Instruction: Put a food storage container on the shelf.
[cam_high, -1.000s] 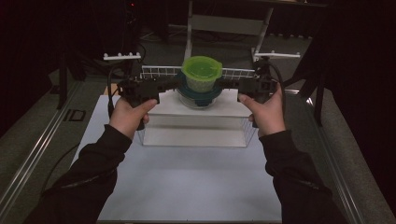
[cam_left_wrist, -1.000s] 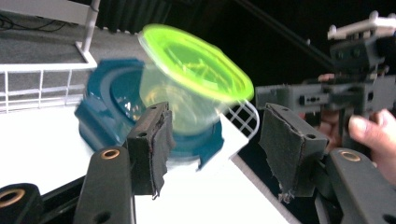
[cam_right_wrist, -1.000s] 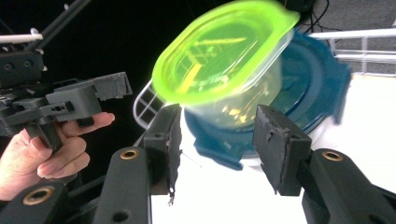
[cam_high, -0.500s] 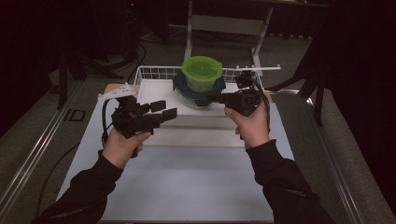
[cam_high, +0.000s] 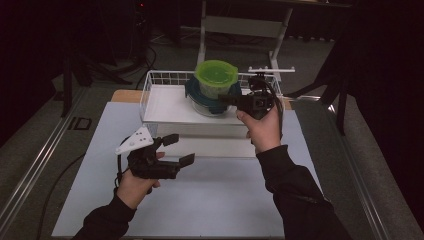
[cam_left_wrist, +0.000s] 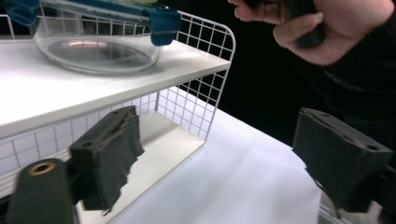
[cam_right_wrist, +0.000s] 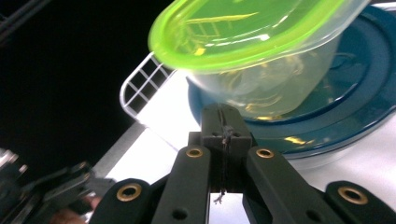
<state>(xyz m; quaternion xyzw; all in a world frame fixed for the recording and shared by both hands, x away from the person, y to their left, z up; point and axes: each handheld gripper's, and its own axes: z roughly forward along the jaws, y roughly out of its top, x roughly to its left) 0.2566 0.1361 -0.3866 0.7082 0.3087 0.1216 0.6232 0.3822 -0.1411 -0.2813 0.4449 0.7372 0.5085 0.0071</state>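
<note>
A clear tub with a lime-green lid (cam_high: 216, 75) (cam_right_wrist: 261, 46) sits on top of a glass container with a dark blue lid (cam_high: 200, 97) (cam_right_wrist: 345, 112) (cam_left_wrist: 93, 46). Both stand on the upper shelf of a white wire rack (cam_high: 165, 105) (cam_left_wrist: 196, 56). My right gripper (cam_high: 225, 98) (cam_right_wrist: 224, 121) is shut with nothing between its pads; its tip points at the base of the green-lidded tub, just over the blue lid's rim. My left gripper (cam_high: 181, 149) (cam_left_wrist: 215, 154) is open wide, low over the white table in front of the rack, holding nothing.
The rack has a lower shelf (cam_left_wrist: 159, 144) behind a wire grid. A white mat (cam_high: 210, 195) covers the table in front of it. A metal rail (cam_high: 35, 165) runs along the left edge, and a pale stand (cam_high: 245, 25) rises behind the rack.
My left gripper has pulled back from the rack toward the near left and dropped low, jaws open. My right gripper has shifted slightly left, closer to the stacked containers.
</note>
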